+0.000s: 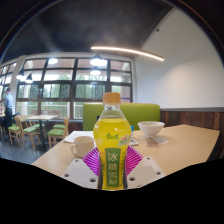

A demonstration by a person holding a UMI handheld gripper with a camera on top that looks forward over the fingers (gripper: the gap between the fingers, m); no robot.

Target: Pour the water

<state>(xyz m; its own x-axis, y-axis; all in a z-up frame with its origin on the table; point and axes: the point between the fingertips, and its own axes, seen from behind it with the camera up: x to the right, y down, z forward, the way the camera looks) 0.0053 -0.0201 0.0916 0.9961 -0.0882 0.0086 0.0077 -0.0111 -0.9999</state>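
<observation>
Closest to my camera stands one bottle (112, 140), upright between the two fingers of the gripper (112, 165). Its body is clear plastic holding a yellow-green liquid, with an orange-yellow cap on top and a green label wrapped round the lower half; the label carries pale characters I cannot read. Both magenta pads (94, 160) sit against the bottle's sides, one to either side of the label, so I read the gripper as closed narrowly on the bottle and holding it. Whether the bottle's base touches the worktop (185, 145) I cannot tell, since the base is hidden low between the fingers.

Counting the rest from the bottle: one white cup (82, 146) stands just beside it on its left, on the pale worktop, with what looks like a handle toward the bottle. One white bowl (151, 128) sits behind the bottle to its right, apart from it, further back on the same worktop. Behind the bottle runs one green bench seat (140, 110) with a padded back. Farther off to the bottle's left I see wooden chairs (58, 130) and another table; their number I cannot make out. Well behind the bottle is a wall of large windows (70, 85), and above it one long ceiling light (125, 51).
</observation>
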